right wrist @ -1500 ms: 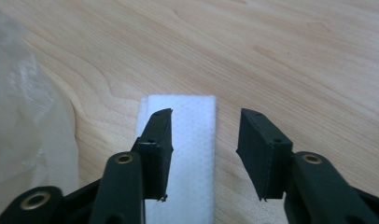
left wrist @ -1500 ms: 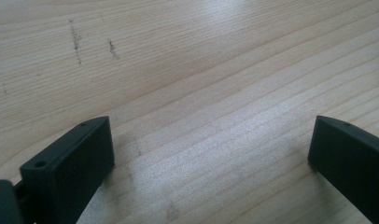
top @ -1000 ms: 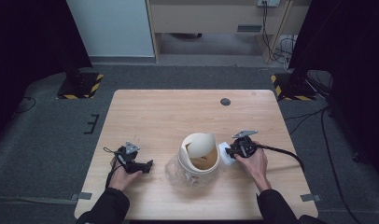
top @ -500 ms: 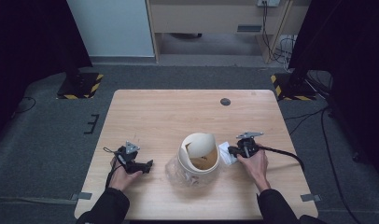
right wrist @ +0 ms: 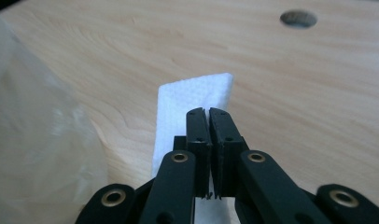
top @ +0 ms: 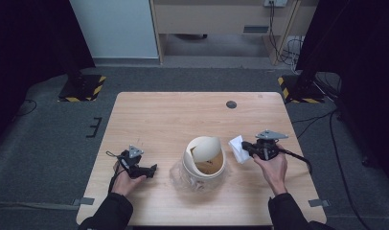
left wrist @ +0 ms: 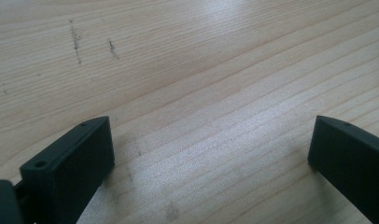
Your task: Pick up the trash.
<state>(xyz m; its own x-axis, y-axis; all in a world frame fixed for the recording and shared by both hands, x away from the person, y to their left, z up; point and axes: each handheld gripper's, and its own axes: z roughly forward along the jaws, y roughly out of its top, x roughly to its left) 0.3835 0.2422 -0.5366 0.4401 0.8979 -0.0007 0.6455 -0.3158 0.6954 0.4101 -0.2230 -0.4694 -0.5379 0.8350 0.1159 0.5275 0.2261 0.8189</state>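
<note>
Folded napkin (right wrist: 193, 100) runs lengthwise beyond right tool (right wrist: 209, 114).

Pale matt wooden table (top: 173, 115) with fine grain, soft white embossed paper napkin (right wrist: 192, 98), matt black plastic right gripper (right wrist: 207, 116), crinkly clear plastic bag (top: 183, 175)

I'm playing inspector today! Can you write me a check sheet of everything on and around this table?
Surface: pale wooden table, a small round hole near its far edge, faint dark marks.
Job's things: white folded tissue; cream round container with its flap lid up, brown inside.
Clutter: crumpled clear plastic against the container.
Grippers: right gripper shut on the tissue, its jaws just closed; left gripper open, nothing between its jaws, low over the table.
Cables: one trails from each gripper; more hang by the far wall.
Surroundings: grey carpet, two stand bases with yellow-black stripes, wooden furniture behind.
</note>
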